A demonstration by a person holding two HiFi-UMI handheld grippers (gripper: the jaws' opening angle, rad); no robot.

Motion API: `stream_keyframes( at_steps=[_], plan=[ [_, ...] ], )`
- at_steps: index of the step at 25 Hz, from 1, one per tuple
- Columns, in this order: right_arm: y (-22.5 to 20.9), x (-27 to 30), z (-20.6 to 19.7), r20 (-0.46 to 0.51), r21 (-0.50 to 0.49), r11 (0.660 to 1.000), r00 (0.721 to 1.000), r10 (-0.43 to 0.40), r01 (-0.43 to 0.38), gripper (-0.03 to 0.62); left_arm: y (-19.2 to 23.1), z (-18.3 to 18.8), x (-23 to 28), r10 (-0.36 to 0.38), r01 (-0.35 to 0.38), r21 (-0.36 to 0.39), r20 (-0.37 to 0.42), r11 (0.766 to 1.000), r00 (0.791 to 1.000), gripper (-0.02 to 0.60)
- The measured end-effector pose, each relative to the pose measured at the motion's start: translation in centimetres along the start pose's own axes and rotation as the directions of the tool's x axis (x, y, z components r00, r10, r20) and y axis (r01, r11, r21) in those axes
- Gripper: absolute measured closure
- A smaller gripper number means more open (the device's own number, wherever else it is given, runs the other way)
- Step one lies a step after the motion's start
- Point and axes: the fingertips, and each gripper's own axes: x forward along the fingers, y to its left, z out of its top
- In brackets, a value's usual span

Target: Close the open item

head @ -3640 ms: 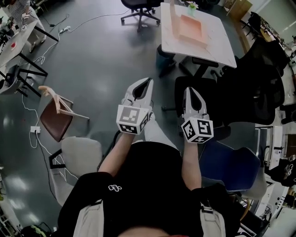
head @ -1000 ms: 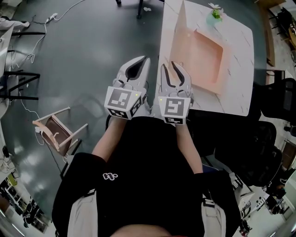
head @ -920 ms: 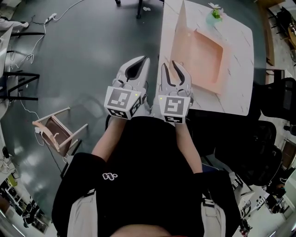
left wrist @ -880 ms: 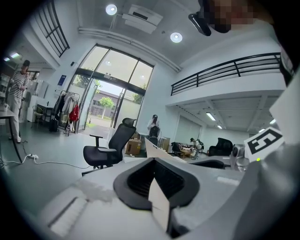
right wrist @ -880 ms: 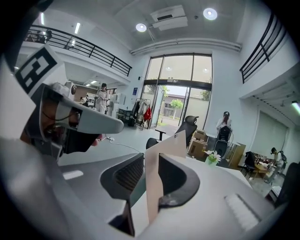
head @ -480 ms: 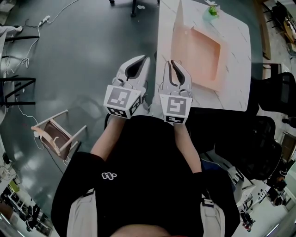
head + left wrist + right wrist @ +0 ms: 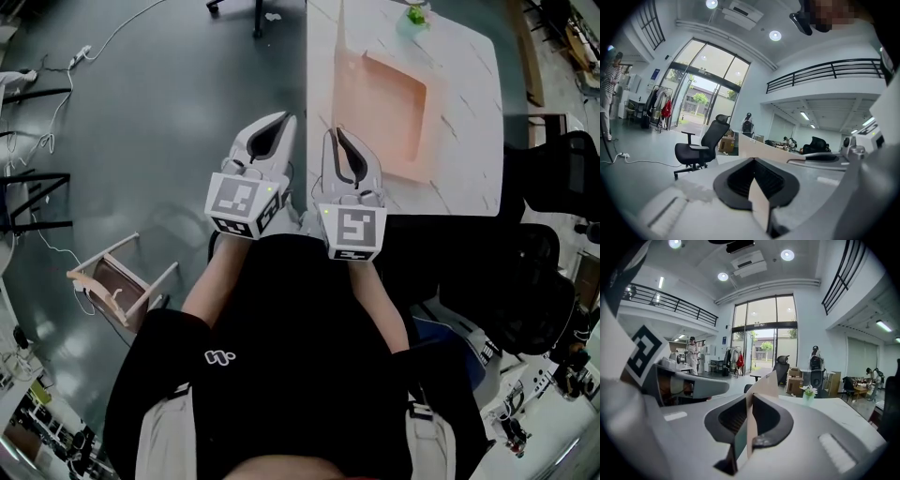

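An open pale-pink box (image 7: 380,112) lies on the white table (image 7: 469,141), and its lid (image 7: 339,75) stands upright along the box's left side. My right gripper (image 7: 339,138) has just been closing and is shut on the lid's near edge. In the right gripper view the thin card lid (image 7: 764,383) sits pinched between the dark pads of the right gripper (image 7: 750,399). My left gripper (image 7: 279,127) hovers over the floor just left of the table, shut, with nothing held. The left gripper view shows the left gripper (image 7: 754,164) with its jaws together.
A small green potted plant (image 7: 413,16) stands at the table's far end. A wooden chair (image 7: 117,277) lies tipped on the floor at left, with cables beyond it. Black office chairs (image 7: 553,187) crowd the right side. Another office chair (image 7: 701,147) stands ahead on the left.
The right gripper's jaws were spread beside the lid a second ago and have closed on its edge. Both grippers sit slightly higher in the head view; the left one stays shut.
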Motion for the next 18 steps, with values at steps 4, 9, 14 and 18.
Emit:
stream_keyframes(
  at_steps=[4, 9, 14, 18],
  plan=[
    [-2.6, -2.0, -0.6, 0.042, 0.071, 0.997, 0.998, -0.043, 0.040, 0.573, -1.6, -0.7, 1.7, -0.040, 0.040, 0.003, -0.018, 0.999, 0.999, 0.581],
    [-5.8, -4.4, -1.9, 0.061, 0.147, 0.984, 0.992, -0.113, 0.103, 0.582, -3.9, -1.5, 3.6, -0.096, 0.097, 0.012, -0.049, 0.995, 0.994, 0.581],
    [-8.6, -6.4, -3.0, 0.051, 0.186, 0.969, 0.983, -0.174, 0.162, 0.572, -6.1, -2.2, 5.2, -0.138, 0.140, 0.023, -0.071, 0.990, 0.988, 0.580],
    [-11.0, -7.8, -4.3, 0.031, 0.203, 0.958, 0.977, -0.212, 0.202, 0.563, -7.9, -2.8, 6.6, -0.165, 0.168, 0.030, -0.089, 0.985, 0.982, 0.580]
  ],
)
